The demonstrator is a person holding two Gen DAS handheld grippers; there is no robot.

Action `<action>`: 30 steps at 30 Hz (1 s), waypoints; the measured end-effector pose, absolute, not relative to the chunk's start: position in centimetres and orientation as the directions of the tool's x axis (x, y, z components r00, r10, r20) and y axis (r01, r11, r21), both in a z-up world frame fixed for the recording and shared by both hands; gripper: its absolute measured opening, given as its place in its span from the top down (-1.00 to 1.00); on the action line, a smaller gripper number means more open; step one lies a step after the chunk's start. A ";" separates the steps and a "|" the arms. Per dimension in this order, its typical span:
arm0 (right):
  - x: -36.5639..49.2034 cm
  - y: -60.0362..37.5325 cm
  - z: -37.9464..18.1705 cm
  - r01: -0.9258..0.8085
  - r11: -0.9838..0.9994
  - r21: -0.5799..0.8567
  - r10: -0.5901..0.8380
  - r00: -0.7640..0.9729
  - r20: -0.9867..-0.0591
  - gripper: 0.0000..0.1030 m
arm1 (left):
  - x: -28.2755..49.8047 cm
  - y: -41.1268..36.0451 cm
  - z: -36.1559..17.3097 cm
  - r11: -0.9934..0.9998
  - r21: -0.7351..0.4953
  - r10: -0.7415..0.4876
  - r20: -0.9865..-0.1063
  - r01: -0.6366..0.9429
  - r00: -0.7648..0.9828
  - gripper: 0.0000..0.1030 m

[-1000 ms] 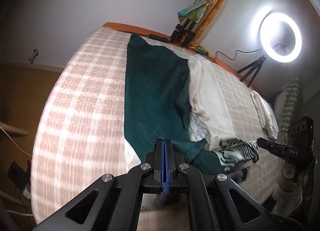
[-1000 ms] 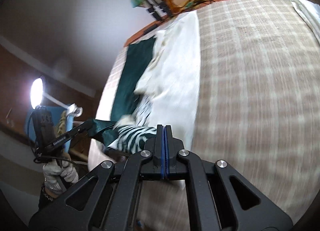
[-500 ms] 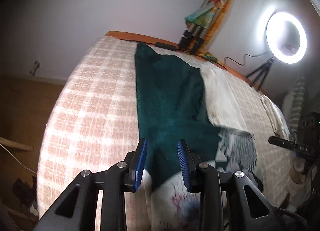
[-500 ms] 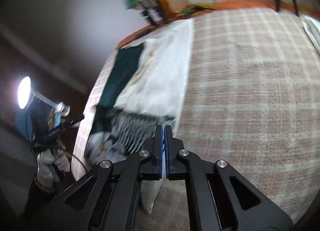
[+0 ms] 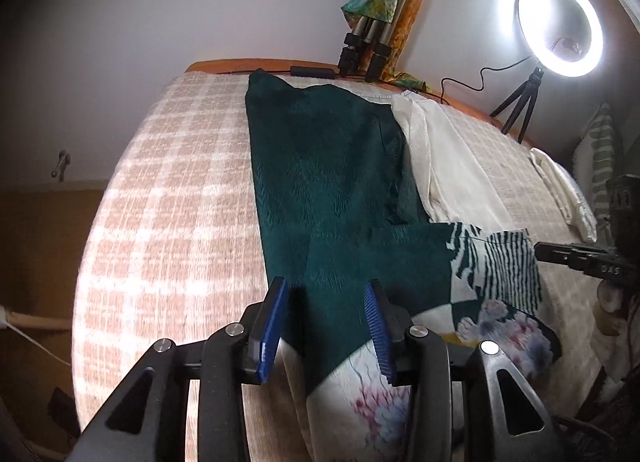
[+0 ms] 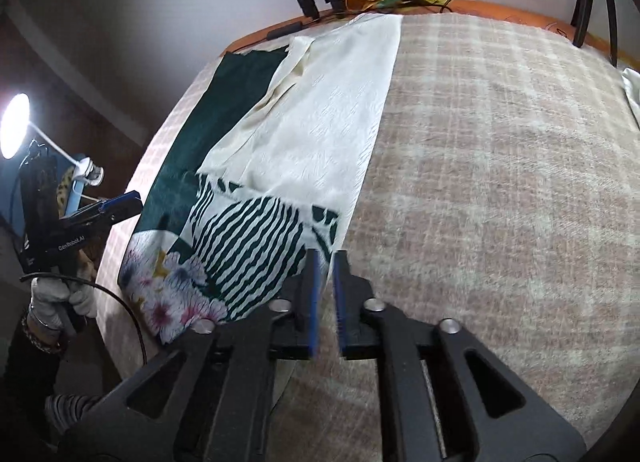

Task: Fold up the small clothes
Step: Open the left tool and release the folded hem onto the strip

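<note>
Lying flat on bed (image 6: 500,142): patterned garment (image 6: 244,250) | left gripper (image 5: 326,314) jaws spread | right gripper (image 6: 325,282) jaws slightly parted

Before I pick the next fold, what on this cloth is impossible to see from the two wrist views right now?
- Near hem of the patterned cloth: left wrist view, hidden behind the open left tongs.
- Its near right corner: right wrist view, hidden behind the slightly parted right tongs.
- How many layers lie under the cream cloth: hidden by the top layer in both views.
</note>
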State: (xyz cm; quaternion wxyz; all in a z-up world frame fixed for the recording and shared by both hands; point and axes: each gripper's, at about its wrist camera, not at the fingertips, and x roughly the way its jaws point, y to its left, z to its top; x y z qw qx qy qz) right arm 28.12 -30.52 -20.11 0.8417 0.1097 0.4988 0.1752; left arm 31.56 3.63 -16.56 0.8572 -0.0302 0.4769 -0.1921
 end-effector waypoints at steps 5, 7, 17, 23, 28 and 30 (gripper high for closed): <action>28.7 -29.8 -19.8 -0.214 0.911 0.353 0.413 0.471 -0.779 0.07 | 32.9 3.3 -17.6 0.928 -0.242 -0.355 -0.808 0.284 0.470 0.32; 28.8 -29.4 -19.7 -0.227 0.909 0.350 0.417 0.471 -0.777 0.07 | 33.2 3.1 -17.8 0.926 -0.242 -0.357 -0.809 0.289 0.467 0.41; 29.2 -28.7 -20.1 -0.231 0.932 0.280 0.360 0.475 -0.803 0.69 | 33.0 2.0 -17.4 0.934 -0.171 -0.319 -0.799 0.315 0.510 0.46; 28.6 -28.0 -19.5 -0.257 0.940 0.223 0.327 0.499 -0.803 0.89 | 32.5 1.5 -17.4 0.930 -0.143 -0.312 -0.795 0.339 0.520 1.00; 28.1 -27.4 -18.7 -0.279 0.942 0.188 0.314 0.528 -0.789 0.92 | 31.7 2.8 -16.2 0.940 -0.148 -0.306 -0.764 0.307 0.568 1.00; 28.0 -27.2 -18.4 -0.290 0.943 0.163 0.303 0.546 -0.782 0.92 | 31.7 3.0 -16.0 0.938 -0.141 -0.307 -0.762 0.317 0.570 1.00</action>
